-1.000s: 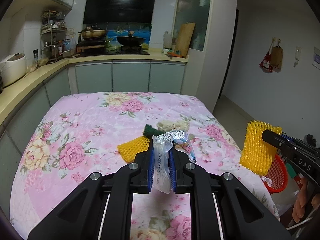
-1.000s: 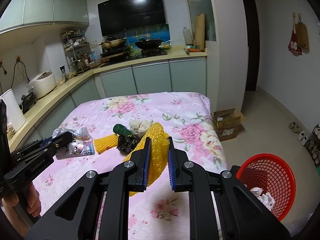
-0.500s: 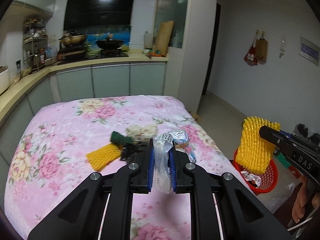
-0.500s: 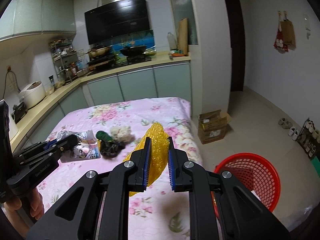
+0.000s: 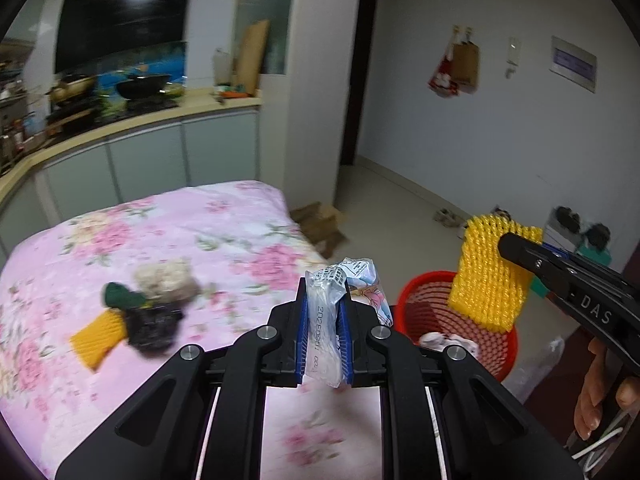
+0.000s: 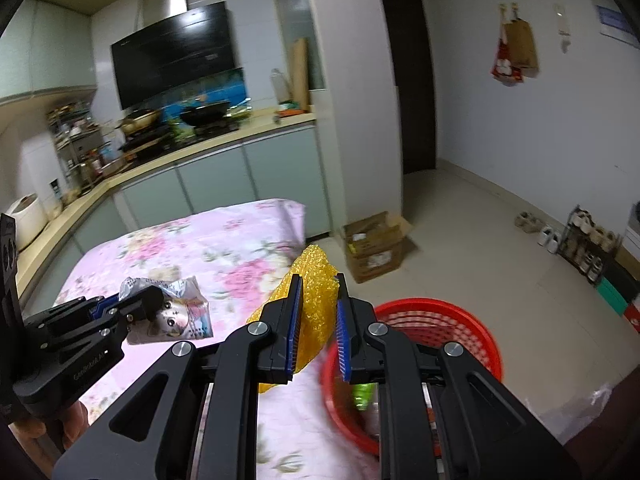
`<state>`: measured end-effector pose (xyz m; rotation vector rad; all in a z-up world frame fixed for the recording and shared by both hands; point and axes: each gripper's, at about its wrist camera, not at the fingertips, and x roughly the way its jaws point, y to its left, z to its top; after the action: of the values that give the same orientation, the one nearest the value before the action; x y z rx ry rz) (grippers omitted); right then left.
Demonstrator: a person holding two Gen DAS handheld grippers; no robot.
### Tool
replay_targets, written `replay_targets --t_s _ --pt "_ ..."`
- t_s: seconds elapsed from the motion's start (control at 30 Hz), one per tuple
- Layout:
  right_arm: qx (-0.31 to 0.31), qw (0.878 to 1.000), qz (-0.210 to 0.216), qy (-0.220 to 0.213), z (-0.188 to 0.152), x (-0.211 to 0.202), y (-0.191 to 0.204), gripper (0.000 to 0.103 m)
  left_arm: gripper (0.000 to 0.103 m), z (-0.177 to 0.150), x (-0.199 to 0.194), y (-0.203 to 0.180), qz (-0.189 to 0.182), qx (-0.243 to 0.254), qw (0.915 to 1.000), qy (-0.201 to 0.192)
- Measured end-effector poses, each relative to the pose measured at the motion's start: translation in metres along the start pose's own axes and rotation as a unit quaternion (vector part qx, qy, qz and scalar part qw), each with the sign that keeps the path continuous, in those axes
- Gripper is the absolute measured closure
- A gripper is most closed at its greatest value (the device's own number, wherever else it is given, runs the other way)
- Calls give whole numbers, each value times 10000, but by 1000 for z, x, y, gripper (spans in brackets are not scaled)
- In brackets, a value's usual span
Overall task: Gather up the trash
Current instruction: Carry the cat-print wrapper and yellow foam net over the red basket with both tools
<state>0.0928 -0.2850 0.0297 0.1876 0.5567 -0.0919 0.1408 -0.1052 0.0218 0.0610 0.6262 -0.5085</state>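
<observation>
My left gripper (image 5: 323, 300) is shut on a crumpled plastic snack wrapper (image 5: 340, 284) and holds it above the table's right edge; it also shows in the right wrist view (image 6: 176, 312). My right gripper (image 6: 317, 280) is shut on a yellow foam net (image 6: 316, 304), which hangs just above the rim of the red trash basket (image 6: 452, 320). In the left wrist view the net (image 5: 490, 276) hangs over the basket (image 5: 424, 304), which holds some white trash. Another yellow foam net (image 5: 98, 338), a black scrap (image 5: 154, 326), a green scrap (image 5: 118, 294) and a beige wad (image 5: 164, 276) lie on the table.
The table has a pink floral cloth (image 5: 180, 232). A cardboard box (image 6: 376, 244) stands on the floor beyond the basket. A shoe rack (image 6: 592, 244) stands by the right wall. A kitchen counter (image 6: 200, 148) runs along the back and left.
Both grippers have swung right with their loads. The yellow net has moved from above the table to above the red basket. The wrapper has moved to the table's right edge.
</observation>
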Motion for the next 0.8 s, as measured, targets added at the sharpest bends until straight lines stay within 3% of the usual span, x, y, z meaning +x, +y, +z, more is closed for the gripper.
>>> replay_targets --t_s 0.47,0.8 --pt "573 9948 -797 265 -10 18 -82 87 91 -2 83 -82 -790 534 9923 784" --pt "800 9894 -1024 642 -26 38 -115 87 90 -19 132 -115 -1119 622 9810 1456"
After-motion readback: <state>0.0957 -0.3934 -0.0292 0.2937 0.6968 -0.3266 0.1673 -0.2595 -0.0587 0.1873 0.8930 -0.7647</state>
